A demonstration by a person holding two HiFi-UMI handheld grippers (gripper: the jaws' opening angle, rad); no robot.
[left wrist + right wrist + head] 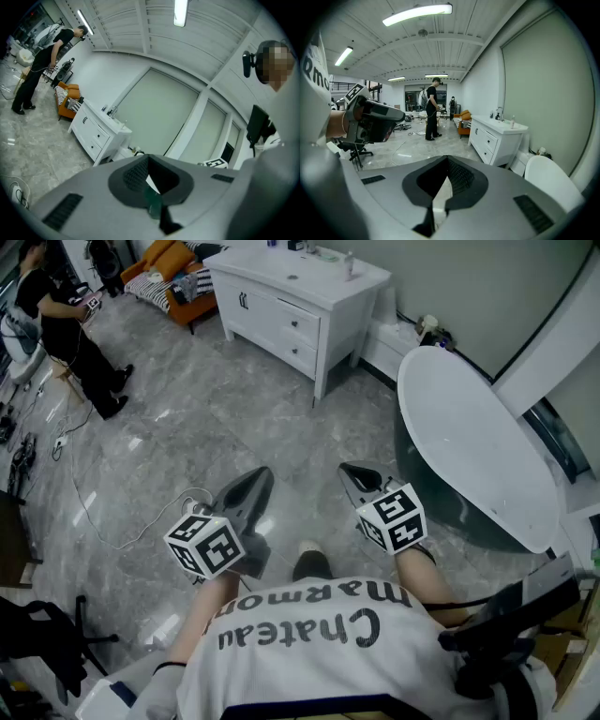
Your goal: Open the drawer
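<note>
Looking steeply down from a person's head: they stand on a grey marble floor (187, 427), holding a pair of tongs in each hand out in front of their white shirt.

The task looks not yet begun. The white cabinet (281, 292) stands against the far wall, at the top of the head view and well apart from both hands. Its two drawer fronts (298, 326), stacked on the cabinet's right half, both sit flush and closed. Everything seems left to do: walk over, take a drawer handle and pull.

The left tongs (258, 480) are pressed together, their grey tips meeting with only a thin slit between the pads. They hold nothing and touch nothing, and point roughly level across the room. The right tongs (351, 471) are likewise fully closed and empty, tilted down toward the floor. In both gripper views the cabinet appears small in the distance beyond the closed tips.

A white bathtub (469, 446) stands near the person's right side. Another person in black (66, 334) stands at the far left, away from the cabinet.
</note>
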